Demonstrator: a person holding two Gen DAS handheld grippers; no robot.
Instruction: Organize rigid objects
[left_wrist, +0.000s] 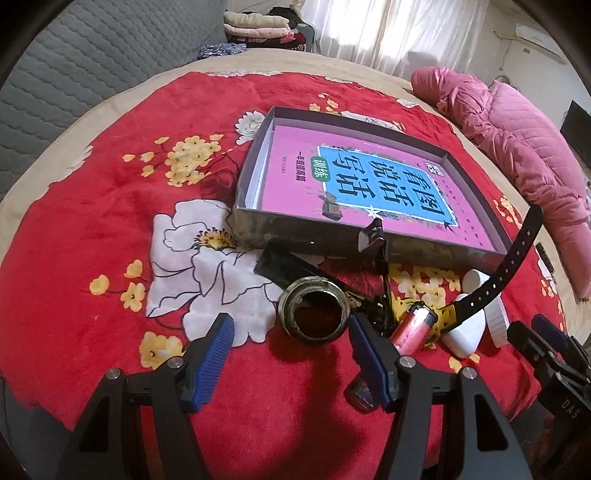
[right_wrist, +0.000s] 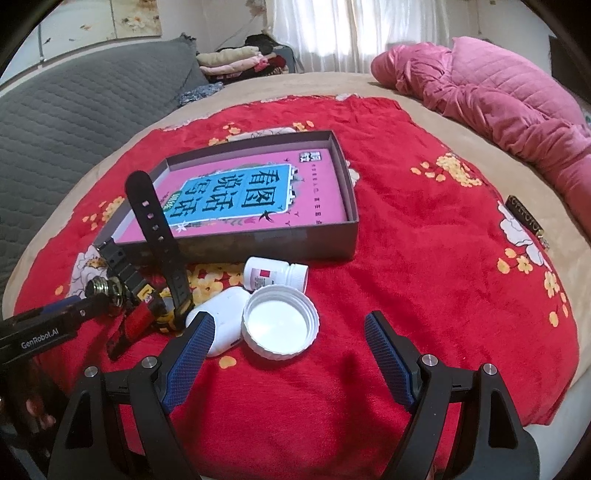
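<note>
A shallow grey box (left_wrist: 314, 232) (right_wrist: 258, 245) with a pink book in it lies on the red floral blanket. In front of it is a cluster of small items: an open dark jar (left_wrist: 314, 312), a black flat piece (left_wrist: 286, 267), a red lighter (left_wrist: 412, 328), a black watch with its strap standing up (left_wrist: 513, 258) (right_wrist: 159, 236), a white case (right_wrist: 221, 319), a white lid (right_wrist: 279, 322) and a small white bottle (right_wrist: 275, 275). My left gripper (left_wrist: 291, 354) is open just before the jar. My right gripper (right_wrist: 288, 354) is open just before the lid. Both are empty.
A pink quilted jacket (right_wrist: 498, 103) lies at the back right of the bed. A grey padded headboard (right_wrist: 74, 110) is on the left, folded clothes (right_wrist: 236, 59) behind. A small dark item (right_wrist: 524, 218) lies at the blanket's right edge.
</note>
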